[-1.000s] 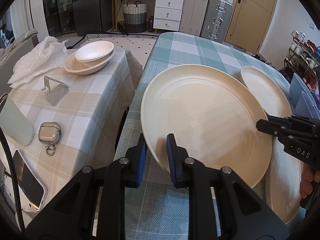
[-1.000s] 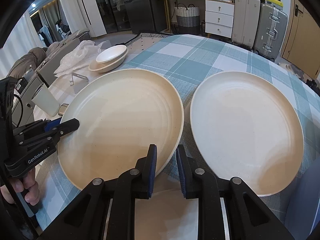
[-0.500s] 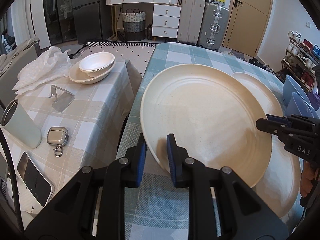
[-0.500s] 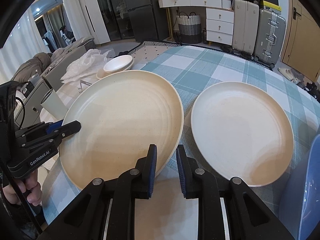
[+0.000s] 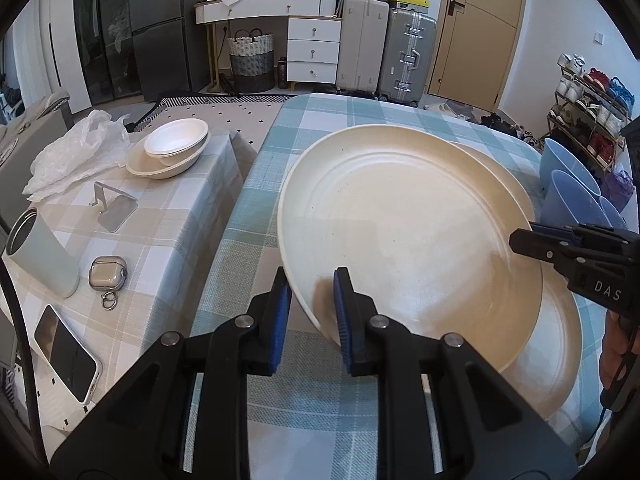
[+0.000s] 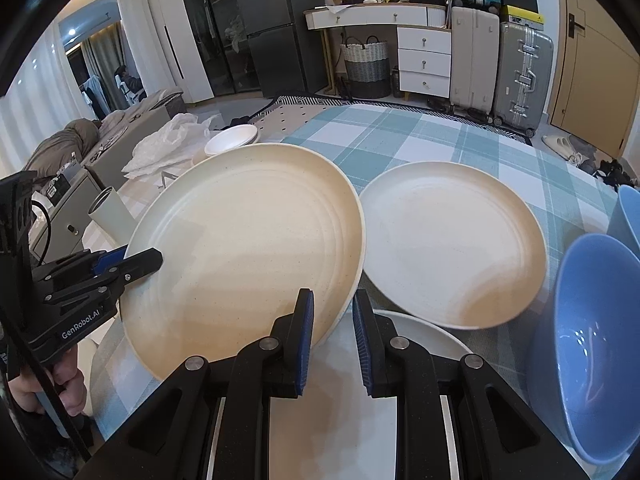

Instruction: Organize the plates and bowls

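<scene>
A large cream plate point(image 5: 408, 232) is held tilted above the teal checked table, also in the right wrist view point(image 6: 244, 248). My left gripper point(image 5: 310, 312) is shut on its near-left rim. My right gripper point(image 6: 334, 332) is shut on its opposite rim and shows at the right in the left wrist view point(image 5: 520, 242). A second cream plate point(image 6: 452, 240) lies flat on the table beside it; in the left wrist view point(image 5: 556, 344) it lies partly under the held plate. A white plate point(image 6: 420, 332) lies under my right gripper.
Blue bowls point(image 6: 592, 344) stand at the right, also in the left wrist view point(image 5: 568, 196). A side table point(image 5: 168, 216) at the left holds stacked cream and white bowls point(image 5: 172, 150), a plastic bag, a cup point(image 5: 40, 252), an earbud case and a phone point(image 5: 66, 352).
Both grippers have lifted the large plate higher and carried it right, over the second plate's edge. The blue bowls have come into view.
</scene>
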Action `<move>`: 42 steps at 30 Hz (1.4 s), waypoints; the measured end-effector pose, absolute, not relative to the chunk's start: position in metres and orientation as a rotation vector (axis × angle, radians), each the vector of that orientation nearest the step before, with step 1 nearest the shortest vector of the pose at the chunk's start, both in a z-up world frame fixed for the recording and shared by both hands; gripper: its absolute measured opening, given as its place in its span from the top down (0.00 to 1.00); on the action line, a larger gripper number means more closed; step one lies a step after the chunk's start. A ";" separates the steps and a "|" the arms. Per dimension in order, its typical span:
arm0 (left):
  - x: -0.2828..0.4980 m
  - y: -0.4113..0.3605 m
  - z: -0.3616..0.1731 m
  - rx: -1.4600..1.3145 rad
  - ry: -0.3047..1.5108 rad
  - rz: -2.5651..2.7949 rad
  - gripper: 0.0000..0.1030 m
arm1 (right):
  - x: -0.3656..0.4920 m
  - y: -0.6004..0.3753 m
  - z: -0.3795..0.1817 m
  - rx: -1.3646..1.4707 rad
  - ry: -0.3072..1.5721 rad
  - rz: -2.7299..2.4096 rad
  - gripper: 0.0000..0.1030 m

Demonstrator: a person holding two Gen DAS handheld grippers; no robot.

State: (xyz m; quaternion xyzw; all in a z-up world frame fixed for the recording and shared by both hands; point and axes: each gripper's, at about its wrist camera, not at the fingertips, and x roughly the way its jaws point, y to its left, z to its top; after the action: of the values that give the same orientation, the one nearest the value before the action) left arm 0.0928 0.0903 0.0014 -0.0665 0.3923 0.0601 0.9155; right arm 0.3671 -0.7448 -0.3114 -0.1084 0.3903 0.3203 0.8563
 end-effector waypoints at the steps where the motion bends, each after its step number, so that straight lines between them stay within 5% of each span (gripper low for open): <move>1: 0.091 0.087 0.002 -0.133 0.805 0.120 0.83 | 0.365 -0.747 -0.311 -0.224 0.819 0.671 0.80; 42: 0.052 -0.021 -0.007 -0.018 0.819 -0.034 0.81 | 0.300 -0.870 -0.316 -0.132 0.805 0.543 0.80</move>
State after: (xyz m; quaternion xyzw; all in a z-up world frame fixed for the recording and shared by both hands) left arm 0.0516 -0.0212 -0.0067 -0.0086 0.3980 -0.0166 0.9172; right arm 0.2997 -0.8699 -0.3164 -0.0635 0.3868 0.2608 0.8822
